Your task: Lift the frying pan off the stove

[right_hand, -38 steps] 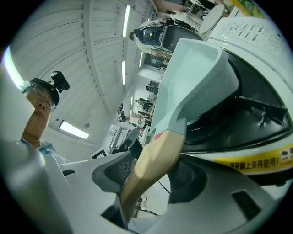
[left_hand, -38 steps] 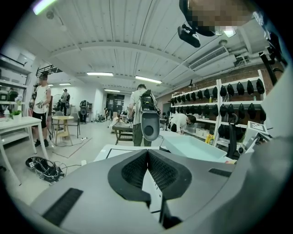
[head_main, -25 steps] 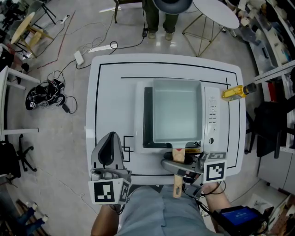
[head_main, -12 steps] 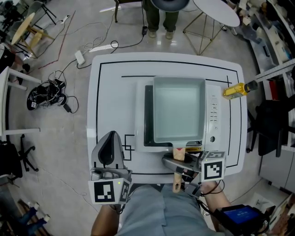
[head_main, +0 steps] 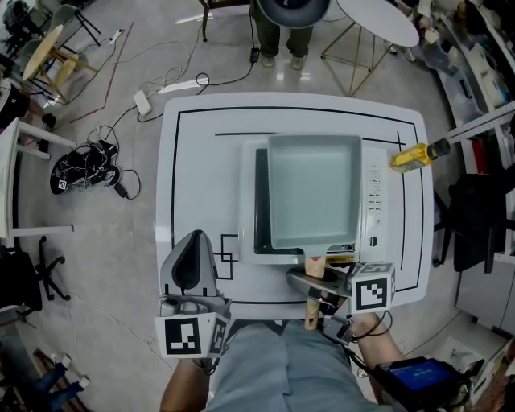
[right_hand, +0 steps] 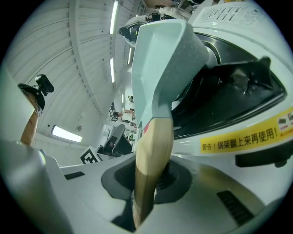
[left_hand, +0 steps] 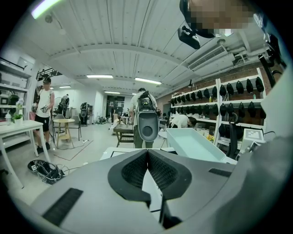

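A square pale-green frying pan sits on the white induction stove in the middle of the table. Its wooden handle points toward me. My right gripper is at that handle, its jaws closing. In the right gripper view the handle runs between both pads and they touch it, with the pan resting on the stove's black top. My left gripper hovers at the table's front left, apart from the stove. Its jaws are shut and empty.
A yellow bottle lies near the right edge of the white table. A person's legs stand beyond the far edge, beside a round white table. Cables and a black bundle lie on the floor at left.
Little differs in the head view. The right gripper stays at the wooden handle. The pan and the left gripper have not moved.
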